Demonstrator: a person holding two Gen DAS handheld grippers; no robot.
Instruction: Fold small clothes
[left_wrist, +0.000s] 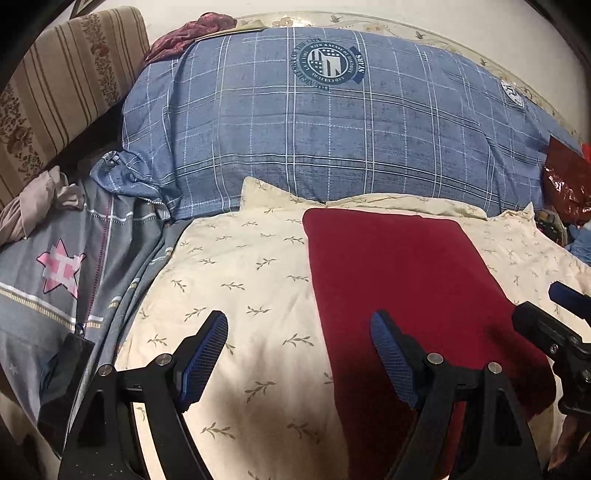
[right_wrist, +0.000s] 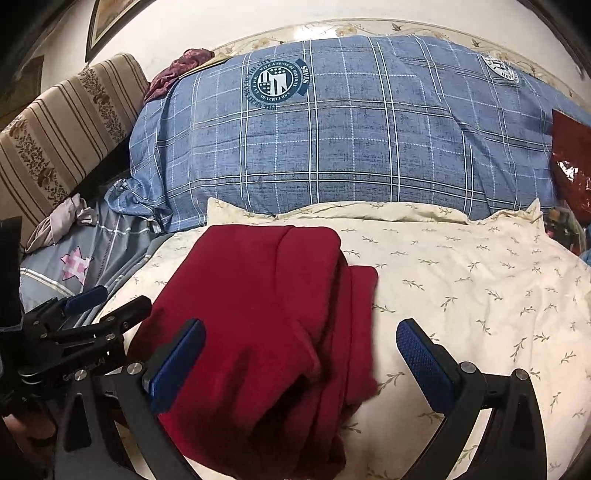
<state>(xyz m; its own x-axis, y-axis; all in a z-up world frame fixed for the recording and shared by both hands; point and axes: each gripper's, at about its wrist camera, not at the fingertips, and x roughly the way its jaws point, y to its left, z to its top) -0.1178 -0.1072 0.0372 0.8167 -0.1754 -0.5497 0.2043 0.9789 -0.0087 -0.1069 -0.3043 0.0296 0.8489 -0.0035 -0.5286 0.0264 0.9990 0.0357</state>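
A dark red garment, folded into a long rectangle, lies on a cream leaf-print pillow. In the right wrist view the red garment shows stacked folds along its right side. My left gripper is open over the garment's near left edge, its left pad above the cream cloth and its right pad above the red. My right gripper is wide open just above the garment's near end, with the cloth lying loose between its fingers. Each gripper shows at the edge of the other's view: the right gripper and the left gripper.
A big blue plaid quilt is piled behind the cream pillow. Grey bedding with a pink star lies to the left under a striped headboard cushion. A shiny red bag sits at the far right.
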